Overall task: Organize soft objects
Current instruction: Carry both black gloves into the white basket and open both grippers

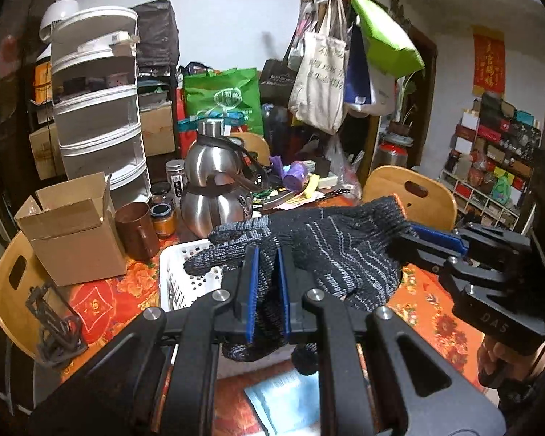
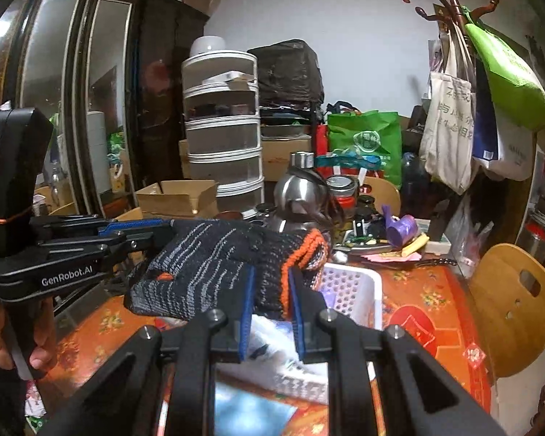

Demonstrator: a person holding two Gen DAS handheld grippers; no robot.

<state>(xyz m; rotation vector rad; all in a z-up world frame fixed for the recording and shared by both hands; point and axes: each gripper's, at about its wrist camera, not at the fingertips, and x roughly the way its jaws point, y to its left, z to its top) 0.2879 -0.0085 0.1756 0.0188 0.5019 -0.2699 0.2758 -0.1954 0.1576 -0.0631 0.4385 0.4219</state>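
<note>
Here I hold the black knitted glove (image 1: 319,250) stretched in the air above the white basket (image 1: 178,272), my left gripper (image 1: 267,290) clamped on its fingers and my right gripper (image 2: 270,303) pinching the orange-trimmed cuff, probably to lower it in flat.

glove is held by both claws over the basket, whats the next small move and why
Probably lower the black knit glove toward the white perforated basket. The left claw pinches its finger end and the right claw its orange-trimmed cuff, so it hangs stretched above the basket, which sits just below on the floral tablecloth.
</note>
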